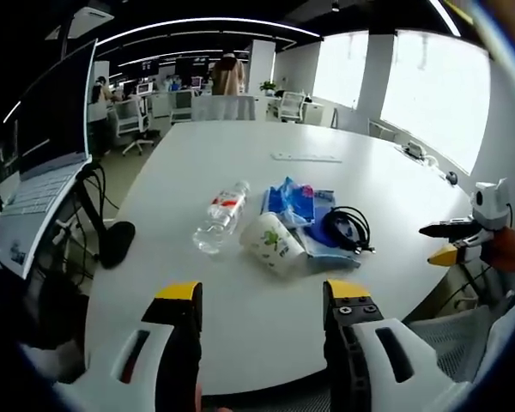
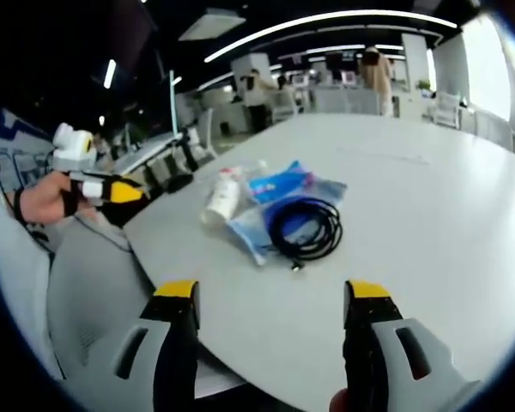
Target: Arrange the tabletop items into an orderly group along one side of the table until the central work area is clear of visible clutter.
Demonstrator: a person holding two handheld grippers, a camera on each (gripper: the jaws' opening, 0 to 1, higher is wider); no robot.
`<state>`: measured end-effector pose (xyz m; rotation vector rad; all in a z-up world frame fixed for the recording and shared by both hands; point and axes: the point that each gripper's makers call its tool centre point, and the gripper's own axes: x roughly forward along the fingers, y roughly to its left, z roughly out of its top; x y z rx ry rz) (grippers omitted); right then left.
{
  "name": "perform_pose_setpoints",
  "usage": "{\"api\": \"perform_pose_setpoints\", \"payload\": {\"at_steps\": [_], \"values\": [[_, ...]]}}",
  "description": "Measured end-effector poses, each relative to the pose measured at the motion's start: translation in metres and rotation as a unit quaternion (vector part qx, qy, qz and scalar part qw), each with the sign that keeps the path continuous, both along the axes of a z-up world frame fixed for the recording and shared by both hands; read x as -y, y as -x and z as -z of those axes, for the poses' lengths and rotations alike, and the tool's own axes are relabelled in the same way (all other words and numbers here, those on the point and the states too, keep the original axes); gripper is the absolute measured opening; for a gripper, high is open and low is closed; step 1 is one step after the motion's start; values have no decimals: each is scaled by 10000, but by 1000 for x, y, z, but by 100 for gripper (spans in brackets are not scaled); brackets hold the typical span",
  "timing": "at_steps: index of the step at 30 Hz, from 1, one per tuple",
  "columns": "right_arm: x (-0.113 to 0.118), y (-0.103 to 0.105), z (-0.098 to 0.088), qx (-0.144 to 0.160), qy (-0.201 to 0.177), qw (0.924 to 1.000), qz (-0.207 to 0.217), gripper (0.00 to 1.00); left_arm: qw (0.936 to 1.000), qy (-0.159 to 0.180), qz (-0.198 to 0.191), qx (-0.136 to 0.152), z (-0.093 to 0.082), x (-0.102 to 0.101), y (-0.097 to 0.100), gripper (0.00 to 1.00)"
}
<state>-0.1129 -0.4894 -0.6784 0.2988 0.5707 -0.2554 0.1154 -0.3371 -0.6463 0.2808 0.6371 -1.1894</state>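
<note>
Currently, in the left gripper view, a laptop [image 1: 47, 163] is sitting open at the far left, off the table's edge, with a dark round object [image 1: 117, 243] and cables beside it. The left gripper [image 1: 262, 300] is hovering over the near edge of the white table [image 1: 240, 154], jaws spread wide, holding nothing. Mid-table, going left to right: a clear water bottle [image 1: 221, 216] is lying on its side, a white paper cup [image 1: 272, 241] is lying tipped over just right of it, touching a blue plastic package [image 1: 293, 206], and a coiled black cable [image 1: 347, 228] is resting on the package's right part. A white power strip [image 1: 306, 157] is lying further back, well apart from the cluster. At the far right, the right gripper [image 1: 446, 242] is coming into frame past the table edge, jaws parted.

In the right gripper view, the left gripper [image 2: 129, 199] is showing at the left, held in a hand [image 2: 43, 199], over a grey chair back [image 2: 94, 292]. The right gripper [image 2: 270, 300] is hanging open and empty over the table edge. Cup [image 2: 221, 199], package [image 2: 279, 189] and cable [image 2: 305, 227] are clustering just ahead of it; the bottle is partly hidden behind the cup.
</note>
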Motion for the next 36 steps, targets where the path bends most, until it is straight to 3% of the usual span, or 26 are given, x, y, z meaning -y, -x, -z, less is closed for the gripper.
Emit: {"api": "perform_pose_setpoints", "payload": {"at_steps": [26,36], "values": [[3,-15,-5,57,-24,9999,-150,71,9999,-50,-120,-66,1,-6,-7,54],[3,-11,-3,21,-79,9999,-99,69,9999,-125,-35,-66,2,6,-14,52]]}}
